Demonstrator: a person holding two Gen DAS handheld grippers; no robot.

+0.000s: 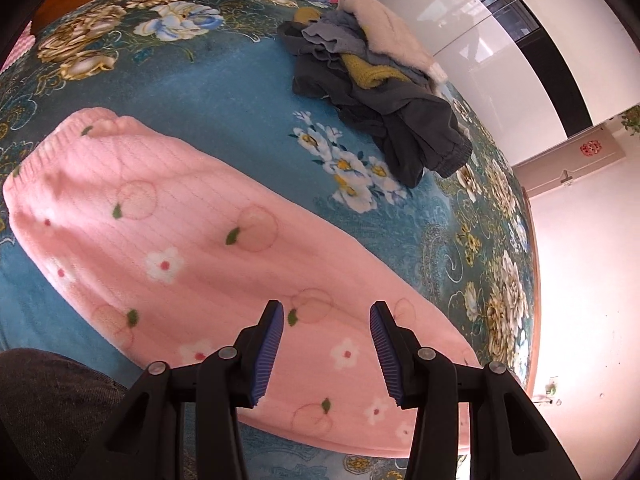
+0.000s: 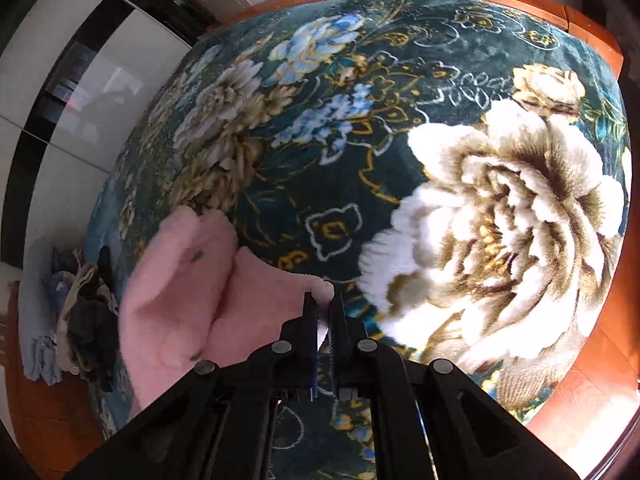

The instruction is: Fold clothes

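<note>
My left gripper (image 1: 326, 354) sits nearest the lens, jaws spread wide and empty, hovering over the pink fleece garment (image 1: 192, 248). Beneath it all lies the floral blanket (image 1: 224, 92), covering the bed. The pink fleece garment lies lengthwise across that blanket. A heap of dark and cream clothes (image 1: 376, 80) sits well apart, farther back. My right gripper (image 2: 325, 312) is clamped on a corner of the pink garment.

Left wrist view looks down close along its fingers over the pink garment (image 1: 192, 240); right wrist view looks close across the floral blanket (image 2: 400, 120); both share these.
</note>
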